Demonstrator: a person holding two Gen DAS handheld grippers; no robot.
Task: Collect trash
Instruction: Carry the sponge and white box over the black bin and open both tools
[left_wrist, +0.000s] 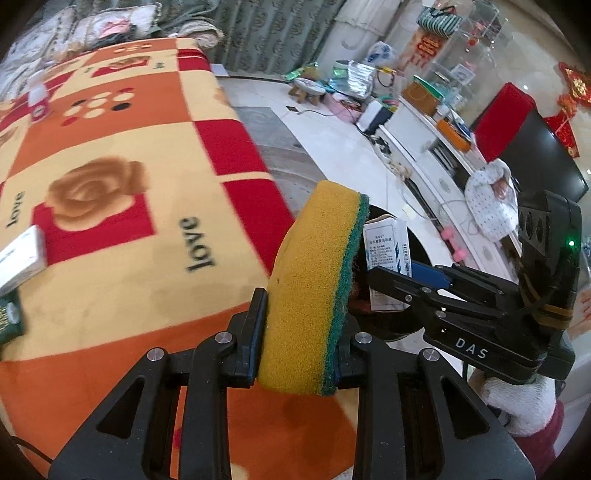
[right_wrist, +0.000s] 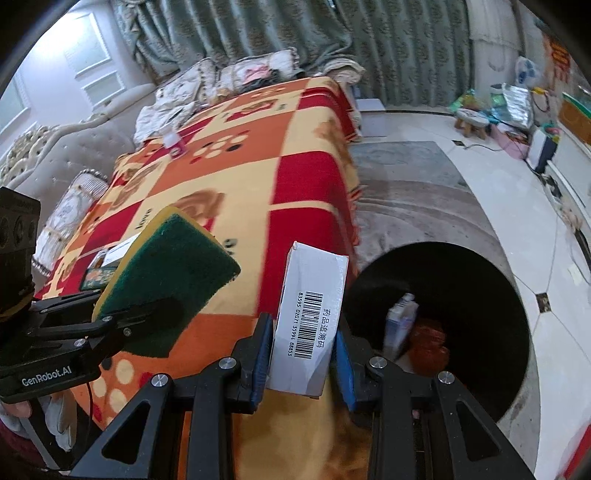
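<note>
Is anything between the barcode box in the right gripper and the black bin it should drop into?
Nothing visible. The white box, clamped in the right gripper, sits just left of the black bin, whose mouth is open, with trash already at the bottom.

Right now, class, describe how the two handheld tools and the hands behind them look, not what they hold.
Both tools are black, with triangular cutouts, silver bolts and blue pads. The left tool reads "GenRobot.AI"; the right tool reads "DAS", has a green light, and is gripped by a white knit glove with a maroon sleeve.

floor: glossy white tile (right_wrist: 491, 192) | wall: green patterned curtains (right_wrist: 369, 48) | sofa: cream tufted (right_wrist: 74, 147) | tv stand: long white (left_wrist: 424, 136)
</note>
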